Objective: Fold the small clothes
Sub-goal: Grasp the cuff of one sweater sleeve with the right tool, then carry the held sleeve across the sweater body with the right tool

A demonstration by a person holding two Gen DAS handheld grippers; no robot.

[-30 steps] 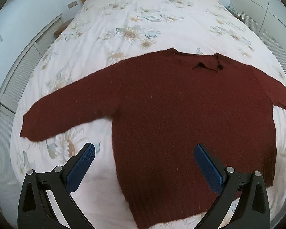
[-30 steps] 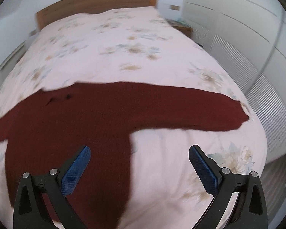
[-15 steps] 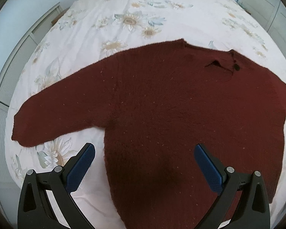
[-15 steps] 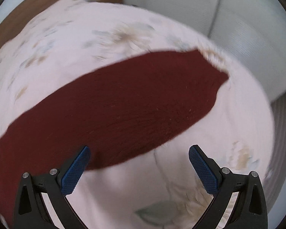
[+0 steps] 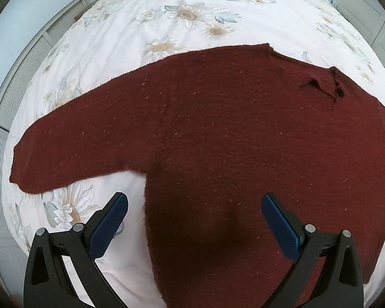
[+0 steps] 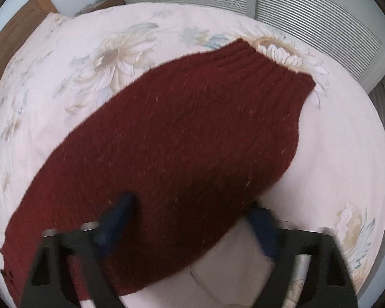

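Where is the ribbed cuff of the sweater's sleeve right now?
In the right wrist view the ribbed cuff lies flat on the floral bedspread at upper right, against a printed sunflower, far ahead of the open right gripper.

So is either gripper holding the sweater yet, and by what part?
No, nothing is held. The left gripper is open over the sweater body; the right gripper is open, straddling its sleeve.
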